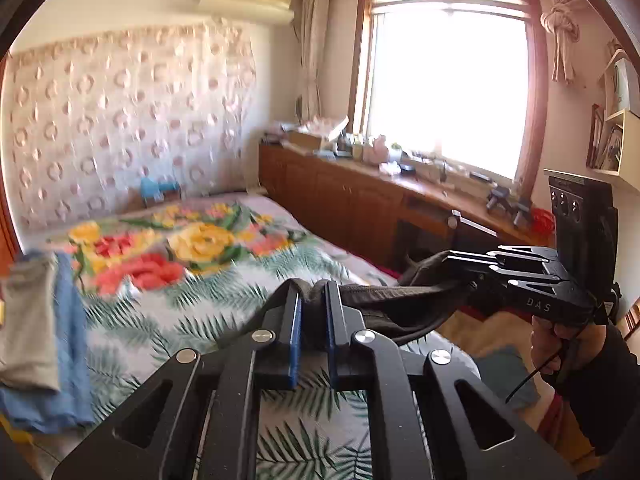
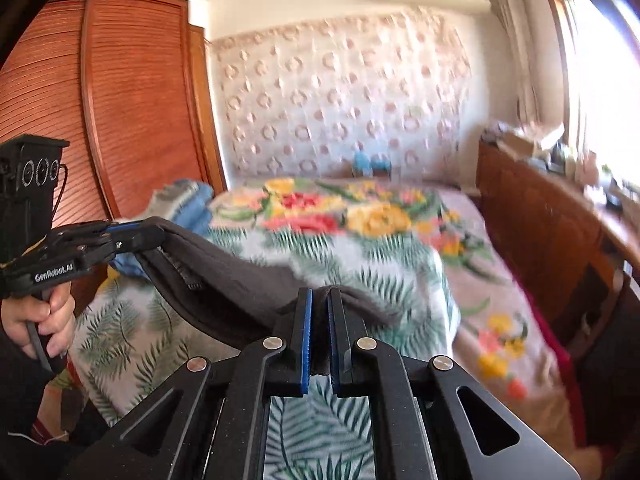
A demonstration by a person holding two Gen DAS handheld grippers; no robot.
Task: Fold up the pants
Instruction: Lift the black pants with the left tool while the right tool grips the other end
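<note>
The dark brown pants (image 1: 384, 300) hang stretched between my two grippers, held up above the floral bedspread (image 1: 208, 280). My left gripper (image 1: 314, 292) is shut on one end of the waistband. My right gripper (image 1: 468, 284) appears at the right of the left wrist view, shut on the other end. In the right wrist view my right gripper (image 2: 318, 300) is shut on the pants (image 2: 240, 280), and my left gripper (image 2: 152, 232) holds the far end at the left. The rest of the pants hangs below, hidden by the grippers.
Folded grey and blue clothes (image 1: 44, 332) lie on the bed's left side. A wooden cabinet (image 1: 352, 200) with clutter runs under the window along the right. A wooden wardrobe (image 2: 120, 100) stands left of the bed. A padded headboard wall (image 2: 340, 100) is behind.
</note>
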